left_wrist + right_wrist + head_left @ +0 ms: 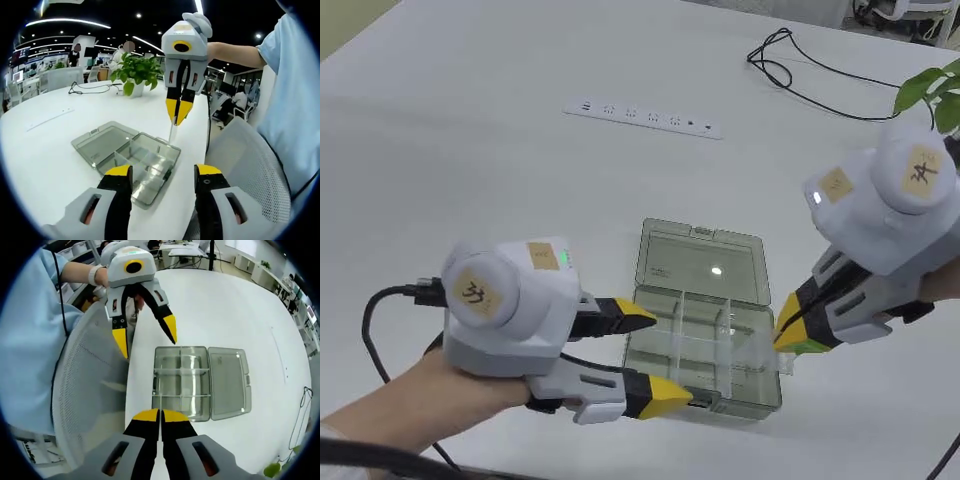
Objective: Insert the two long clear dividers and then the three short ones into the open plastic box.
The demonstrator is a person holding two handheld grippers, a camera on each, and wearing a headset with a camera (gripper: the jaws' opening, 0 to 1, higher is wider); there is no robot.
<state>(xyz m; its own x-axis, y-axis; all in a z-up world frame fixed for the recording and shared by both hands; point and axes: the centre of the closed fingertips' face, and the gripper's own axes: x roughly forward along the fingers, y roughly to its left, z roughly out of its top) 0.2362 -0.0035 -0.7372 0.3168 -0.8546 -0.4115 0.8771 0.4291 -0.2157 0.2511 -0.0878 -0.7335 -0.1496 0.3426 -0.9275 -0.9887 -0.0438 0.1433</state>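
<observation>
The clear plastic box (692, 352) lies open near the table's front edge, its lid (700, 258) folded flat behind it. Clear dividers stand inside the box (180, 385). My right gripper (788, 336) hovers over the box's right end, shut on a clear divider (760, 352) that hangs from its tips. In the left gripper view that divider (171, 134) points down at the box's (145, 160) near corner, below the right gripper (179, 107). My left gripper (655, 357) is open at the box's left end, with nothing between its fingers.
A white power strip (642, 117) and a black cable (800, 75) lie further back on the white table (470, 150). A potted plant (137, 72) stands at the far right. A mesh chair (90, 390) sits close to the table's front edge.
</observation>
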